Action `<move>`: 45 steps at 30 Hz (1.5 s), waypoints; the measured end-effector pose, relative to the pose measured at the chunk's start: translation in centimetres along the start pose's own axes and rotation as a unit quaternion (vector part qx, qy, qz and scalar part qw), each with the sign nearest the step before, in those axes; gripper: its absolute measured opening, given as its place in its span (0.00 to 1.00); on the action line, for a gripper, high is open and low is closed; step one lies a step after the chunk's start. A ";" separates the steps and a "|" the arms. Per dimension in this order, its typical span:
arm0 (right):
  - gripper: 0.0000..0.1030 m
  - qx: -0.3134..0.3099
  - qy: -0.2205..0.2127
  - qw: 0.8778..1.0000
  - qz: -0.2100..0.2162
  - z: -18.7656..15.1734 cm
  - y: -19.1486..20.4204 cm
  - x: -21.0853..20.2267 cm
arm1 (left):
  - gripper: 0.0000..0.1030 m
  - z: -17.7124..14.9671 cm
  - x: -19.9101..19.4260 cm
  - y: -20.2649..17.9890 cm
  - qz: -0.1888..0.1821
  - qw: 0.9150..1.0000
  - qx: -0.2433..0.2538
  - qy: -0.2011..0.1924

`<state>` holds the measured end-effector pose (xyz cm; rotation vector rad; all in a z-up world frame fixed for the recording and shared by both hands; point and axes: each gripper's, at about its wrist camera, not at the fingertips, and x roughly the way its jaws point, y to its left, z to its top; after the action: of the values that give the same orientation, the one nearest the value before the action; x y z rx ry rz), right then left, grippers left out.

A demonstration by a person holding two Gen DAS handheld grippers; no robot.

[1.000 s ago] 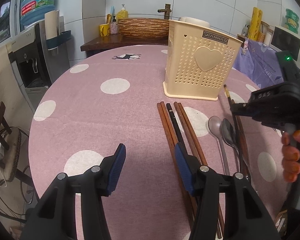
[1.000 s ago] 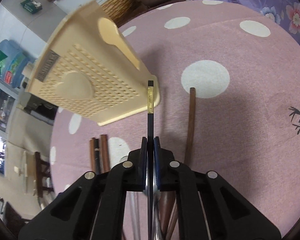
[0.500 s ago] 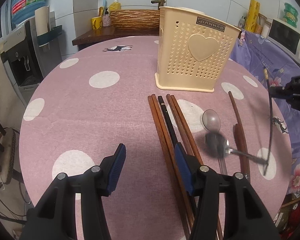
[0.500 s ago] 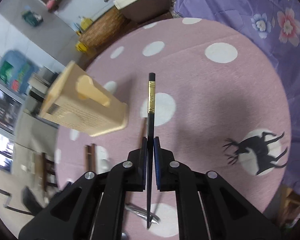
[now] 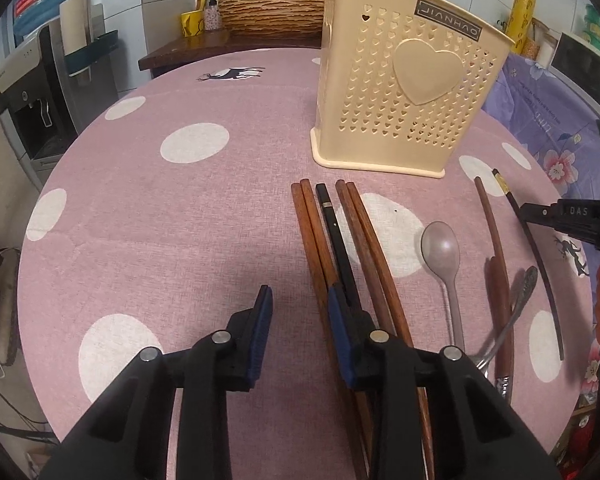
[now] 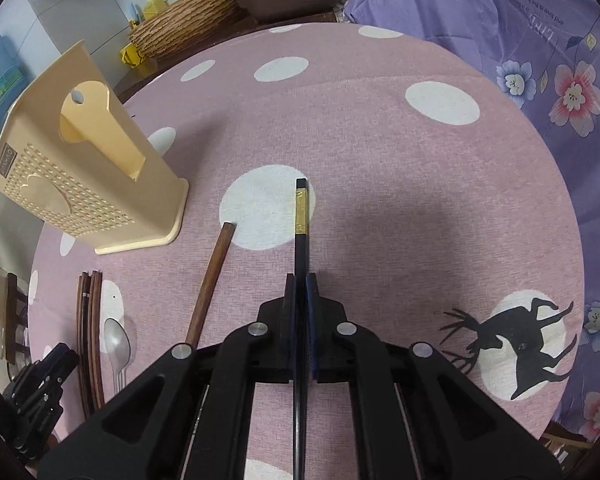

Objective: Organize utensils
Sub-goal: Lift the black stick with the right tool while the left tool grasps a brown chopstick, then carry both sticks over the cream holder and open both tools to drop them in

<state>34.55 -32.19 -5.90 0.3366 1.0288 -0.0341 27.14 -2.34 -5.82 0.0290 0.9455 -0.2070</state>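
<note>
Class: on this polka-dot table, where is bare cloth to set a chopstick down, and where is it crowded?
Free: the cloth left of the wooden chopsticks, and right of the black chopstick in the right gripper. Crowded: before the cream holder, around the spoon.

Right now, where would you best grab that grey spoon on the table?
Judging by its pose, grip the spoon mid-handle, coming straight down from above with the fingers either side. It lies flat, its handle is thin and straight, there's bare cloth to its left, and the broad bowl offers no good hold.

Even indoor light, soft shadows, strong fisheye warping, dark corners.
</note>
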 end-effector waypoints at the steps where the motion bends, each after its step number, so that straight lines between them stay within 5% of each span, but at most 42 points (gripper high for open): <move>1: 0.06 -0.005 -0.006 1.000 0.002 0.0 0.1 -0.2 | 0.29 -0.1 -0.1 0.0 0.002 1.000 0.001 0.000; 11: 0.07 -0.047 -0.044 0.998 -0.012 -0.3 0.5 -1.5 | 0.29 1.4 1.5 -0.9 0.045 0.998 0.030 0.009; 23: 0.07 -0.056 -0.028 0.998 -0.031 2.3 1.7 1.8 | 0.09 3.7 3.1 -0.8 0.054 0.998 -0.003 0.014; 27: 0.07 -0.075 -0.035 0.995 -0.061 2.5 2.7 2.4 | 0.09 3.8 3.1 -1.1 0.051 0.999 -0.006 0.010; 33: 0.07 -0.072 -0.041 0.996 -0.032 2.5 2.2 2.1 | 0.08 4.4 3.2 -0.6 0.035 0.999 -0.014 0.009; 39: 0.07 -0.063 -0.094 0.993 0.020 3.1 1.8 -2.8 | 0.08 6.1 -1.2 0.6 0.011 0.998 -0.026 -0.057; 45: 0.07 -0.086 -0.178 0.979 0.053 4.4 2.4 -10.7 | 0.08 9.6 -9.9 2.6 0.004 0.986 -0.039 -0.163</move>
<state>33.06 -32.59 5.83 0.2172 0.6523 0.0871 29.69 0.76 7.61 -0.0721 0.6261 -0.1604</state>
